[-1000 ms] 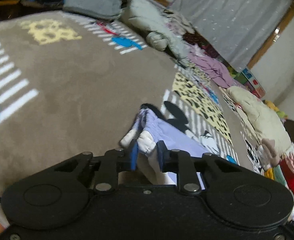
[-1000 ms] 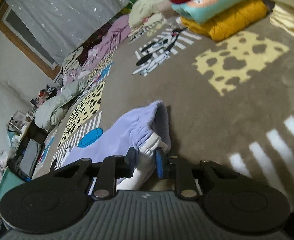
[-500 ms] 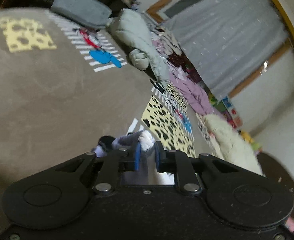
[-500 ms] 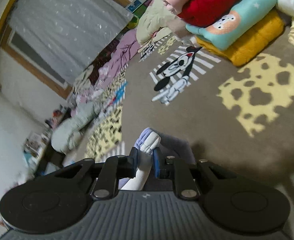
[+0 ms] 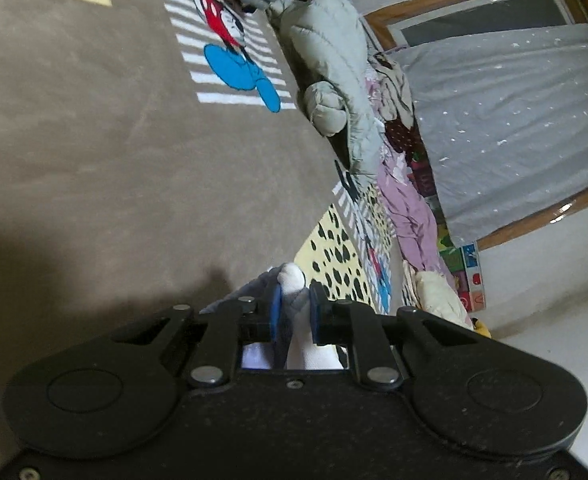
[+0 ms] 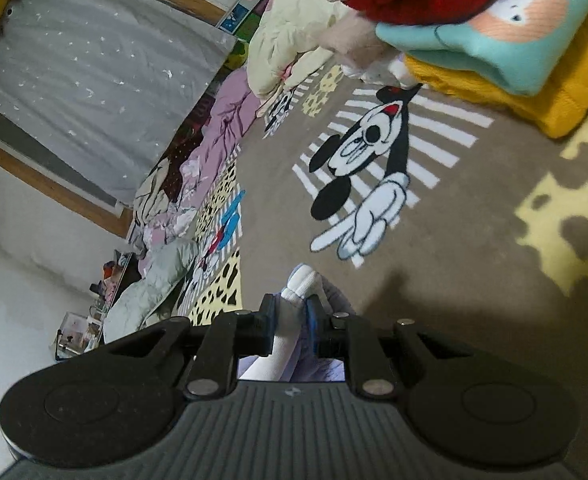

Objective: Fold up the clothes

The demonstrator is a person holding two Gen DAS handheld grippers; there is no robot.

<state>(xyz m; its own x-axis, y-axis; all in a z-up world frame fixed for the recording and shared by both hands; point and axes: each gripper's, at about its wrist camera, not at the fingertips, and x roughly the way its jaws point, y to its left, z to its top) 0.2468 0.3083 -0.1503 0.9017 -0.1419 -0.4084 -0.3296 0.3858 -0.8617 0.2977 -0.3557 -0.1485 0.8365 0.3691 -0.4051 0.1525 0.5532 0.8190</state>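
A lavender garment with white trim (image 5: pixel 292 280) is pinched in my left gripper (image 5: pixel 295 300), which is shut on a bunched corner of it. My right gripper (image 6: pixel 292 312) is shut on another white-trimmed corner of the same garment (image 6: pixel 304 280). Both corners are held up above the brown cartoon-print carpet (image 5: pixel 94 140), and most of the cloth hangs below the grippers, hidden by their bodies.
A grey-green puffer jacket (image 5: pixel 334 80) and pink clothes (image 5: pixel 410 208) lie heaped along the curtained window wall (image 5: pixel 514 112). Folded items, teal (image 6: pixel 506 36) on mustard yellow (image 6: pixel 534 92), are stacked at the right view's far edge, beside a cream quilted coat (image 6: pixel 286 44).
Both grippers have risen and tilted up with the garment's corners. The lavender cloth that lay spread on the carpet now hangs out of sight beneath them.
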